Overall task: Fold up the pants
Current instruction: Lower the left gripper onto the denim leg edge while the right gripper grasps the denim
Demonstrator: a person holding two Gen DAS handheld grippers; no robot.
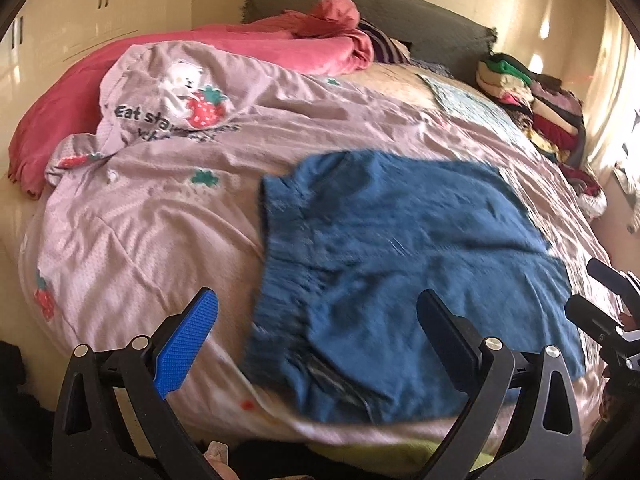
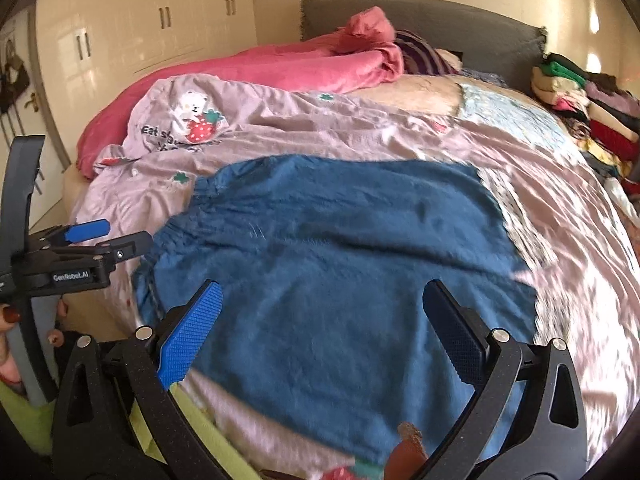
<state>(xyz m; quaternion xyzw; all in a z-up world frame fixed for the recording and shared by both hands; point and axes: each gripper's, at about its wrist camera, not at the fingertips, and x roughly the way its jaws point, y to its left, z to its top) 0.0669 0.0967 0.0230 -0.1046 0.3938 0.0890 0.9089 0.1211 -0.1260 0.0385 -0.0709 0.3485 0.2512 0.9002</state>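
Note:
The blue pants (image 1: 400, 264) lie spread flat on the lilac strawberry-print duvet (image 1: 160, 216), elastic waistband toward the left. They also show in the right wrist view (image 2: 340, 264). My left gripper (image 1: 316, 320) is open and empty, held above the waistband near the bed's front edge. My right gripper (image 2: 322, 320) is open and empty, held above the middle of the pants. The left gripper shows at the left edge of the right wrist view (image 2: 112, 236). The right gripper shows at the right edge of the left wrist view (image 1: 600, 292).
A pink blanket (image 1: 248, 48) is bunched at the back left by the grey headboard (image 1: 420, 16). A pile of folded clothes (image 1: 532, 104) lies along the bed's right side. Cream wardrobes (image 2: 152, 28) stand to the left.

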